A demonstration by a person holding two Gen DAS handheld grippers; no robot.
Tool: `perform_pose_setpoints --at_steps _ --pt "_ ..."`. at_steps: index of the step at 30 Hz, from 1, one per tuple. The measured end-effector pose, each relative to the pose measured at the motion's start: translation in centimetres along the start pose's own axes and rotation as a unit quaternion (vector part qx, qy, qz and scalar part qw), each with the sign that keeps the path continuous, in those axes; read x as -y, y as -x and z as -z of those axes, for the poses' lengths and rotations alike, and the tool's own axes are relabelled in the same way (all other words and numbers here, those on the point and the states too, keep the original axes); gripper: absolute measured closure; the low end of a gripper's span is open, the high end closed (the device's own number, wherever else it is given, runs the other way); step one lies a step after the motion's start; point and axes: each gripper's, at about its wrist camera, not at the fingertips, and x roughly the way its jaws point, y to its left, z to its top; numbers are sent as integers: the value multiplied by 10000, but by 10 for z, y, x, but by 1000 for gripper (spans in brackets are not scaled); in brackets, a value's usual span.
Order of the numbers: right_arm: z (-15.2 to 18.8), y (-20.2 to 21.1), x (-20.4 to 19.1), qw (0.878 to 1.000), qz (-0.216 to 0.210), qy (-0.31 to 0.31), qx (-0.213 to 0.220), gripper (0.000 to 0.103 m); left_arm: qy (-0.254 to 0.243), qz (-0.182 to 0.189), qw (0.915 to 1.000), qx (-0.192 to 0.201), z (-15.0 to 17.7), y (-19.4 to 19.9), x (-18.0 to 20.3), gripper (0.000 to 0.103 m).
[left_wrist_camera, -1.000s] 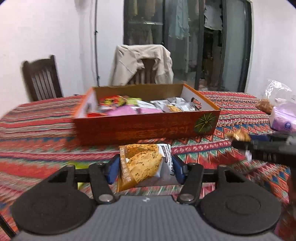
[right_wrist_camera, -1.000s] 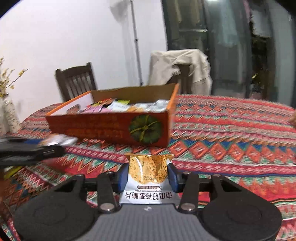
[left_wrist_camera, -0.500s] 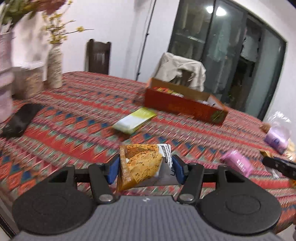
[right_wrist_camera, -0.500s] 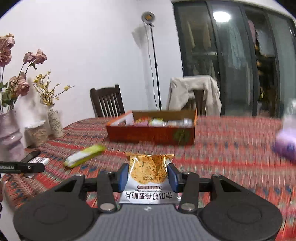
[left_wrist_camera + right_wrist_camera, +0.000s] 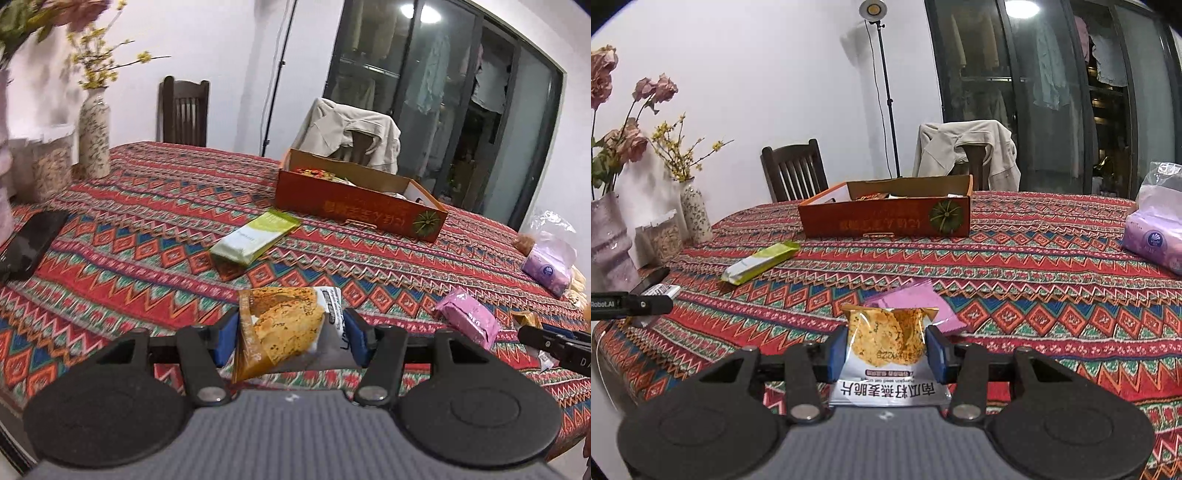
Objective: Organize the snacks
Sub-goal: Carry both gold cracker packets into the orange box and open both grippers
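Observation:
My left gripper (image 5: 290, 338) is shut on an orange-and-white cracker packet (image 5: 284, 328), held above the near edge of the patterned table. My right gripper (image 5: 888, 349) is shut on a similar cracker packet (image 5: 886, 343) with Chinese print. The orange cardboard box (image 5: 358, 206) with several snacks inside stands far across the table; it also shows in the right wrist view (image 5: 886, 218). A green-and-white packet (image 5: 255, 238) lies between me and the box, also in the right wrist view (image 5: 761, 262). A pink packet (image 5: 467, 319) lies at the right, and just beyond my right gripper (image 5: 916, 302).
Vases with flowers (image 5: 94, 129) and a jar stand at the left edge. A black phone (image 5: 26, 243) lies at the near left. A purple tissue pack in a plastic bag (image 5: 1156, 236) sits at the right. Chairs (image 5: 796, 170) stand behind the table.
Both grippers have pulled far back from the box toward the near table edge, each still holding its cracker packet. The green and pink packets have come into view.

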Motion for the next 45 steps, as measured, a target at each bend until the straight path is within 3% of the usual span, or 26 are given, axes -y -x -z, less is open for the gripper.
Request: perform_pose_setpoints --at_steps 7,16,24,30,34,38,42,45 --pt "-42 -17 16 9992 -36 329 215 59 -631 269 9968 422 -56 -33 32 43" --pt "-153 -61 40 9922 -49 986 764 59 -1223 777 9829 1139 -146 -86 87 42" --pt "-247 -147 72 9918 -504 757 894 59 -1241 966 9812 1120 -218 -179 122 42" --pt "-291 -240 93 9946 -638 461 672 59 -1304 921 9824 972 -259 -268 144 41" --pt "-304 -314 104 9974 -577 261 341 59 -1024 924 9889 544 -275 -337 145 41" --pt "-300 -385 117 9994 -333 118 -61 59 -923 686 9931 233 -266 -409 143 41" --pt "-282 -435 127 9979 -16 229 -611 60 -707 625 9930 -711 -259 -465 134 42" --pt "-282 -439 137 9968 -419 -93 -668 57 -562 634 9936 -747 -259 -467 127 36"
